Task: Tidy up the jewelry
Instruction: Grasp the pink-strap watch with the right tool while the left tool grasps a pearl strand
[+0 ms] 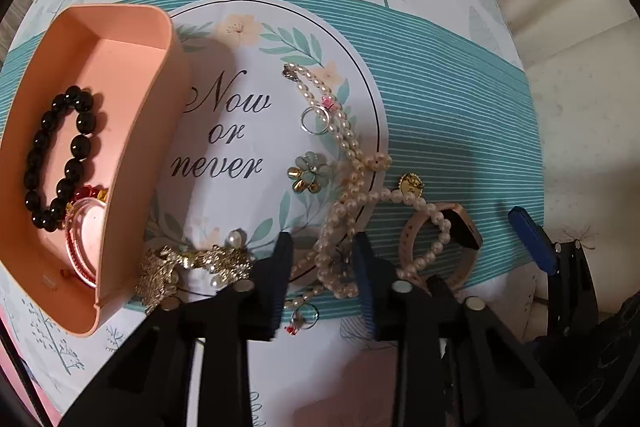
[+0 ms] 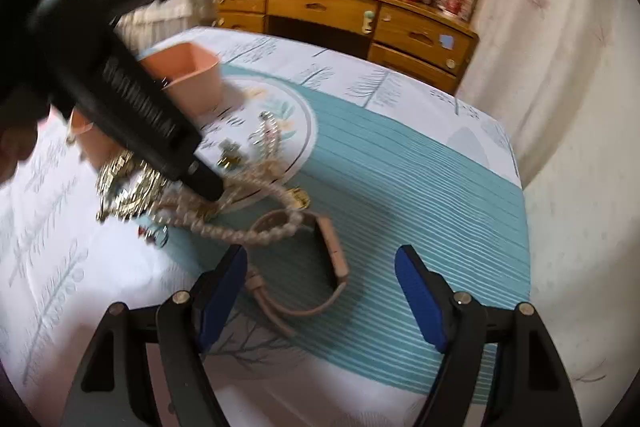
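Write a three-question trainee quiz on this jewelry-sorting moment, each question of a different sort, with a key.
1. True or false: the black bead bracelet lies inside the pink tray.
2. What lies between the left gripper fingers? A pearl strand B silver ring C flower brooch
3. Fill in: the right gripper hangs with jaws wide over the pink ____.

Key: 1 true; 2 A, pearl strand; 3 watch.

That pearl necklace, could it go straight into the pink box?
Not cleanly. The pearl necklace between the left claw is looped over the watch, and the gold chain lies beside the pink box.
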A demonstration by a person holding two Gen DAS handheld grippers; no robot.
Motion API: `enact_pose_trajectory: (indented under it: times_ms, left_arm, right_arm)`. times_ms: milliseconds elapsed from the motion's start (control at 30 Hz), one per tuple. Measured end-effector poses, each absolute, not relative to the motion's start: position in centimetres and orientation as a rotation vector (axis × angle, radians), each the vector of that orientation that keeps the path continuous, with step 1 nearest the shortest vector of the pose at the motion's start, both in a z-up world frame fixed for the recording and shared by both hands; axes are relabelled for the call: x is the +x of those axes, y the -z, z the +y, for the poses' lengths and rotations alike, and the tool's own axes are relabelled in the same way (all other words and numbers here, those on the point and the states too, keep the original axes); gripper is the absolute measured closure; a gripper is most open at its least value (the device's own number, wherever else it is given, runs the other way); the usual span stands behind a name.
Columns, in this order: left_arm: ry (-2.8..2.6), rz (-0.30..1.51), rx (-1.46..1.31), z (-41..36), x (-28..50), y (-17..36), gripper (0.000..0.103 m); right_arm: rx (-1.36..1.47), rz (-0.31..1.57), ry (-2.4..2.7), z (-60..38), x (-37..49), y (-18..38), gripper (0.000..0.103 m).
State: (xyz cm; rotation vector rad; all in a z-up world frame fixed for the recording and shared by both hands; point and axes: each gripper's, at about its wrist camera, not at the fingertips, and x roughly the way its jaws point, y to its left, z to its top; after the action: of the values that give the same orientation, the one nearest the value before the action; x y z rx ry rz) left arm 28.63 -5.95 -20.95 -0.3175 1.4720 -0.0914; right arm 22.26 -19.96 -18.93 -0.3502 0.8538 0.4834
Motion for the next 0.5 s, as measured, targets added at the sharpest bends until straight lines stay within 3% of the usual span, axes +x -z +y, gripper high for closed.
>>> enact_pose_trajectory:
  times_ms: [133,333,400,467,500]
  left_arm:
    - [0.094,1.472,-0.329,-6.1,29.0,21.2,0.093]
    - [0.095,1.487,-0.344,-6.6,29.4,21.8,0.097]
    - [0.092,1.49,-0.346,-6.5,29.3,21.7,0.097]
    - [0.095,1.492,-0.345,-6.6,29.4,21.7,0.097]
    - [0.094,1.493,-0.346,-6.6,29.4,21.7,0.098]
  right_arm:
    - [-0.295,0.864,-0.476,-20.8,23.2,19.0,0.026]
    - [-0.278,0.879,-0.463,-21.6,23.8,19.4,0.028]
    - [-0.276,0.887,-0.469,-21.7,24.0,19.6,0.041]
    - [-0.267,0.909,-0.473,-21.7,24.2,20.0,0.061]
    - [-0.264,0.919,-0.475,-21.6,24.3,20.1,0.065]
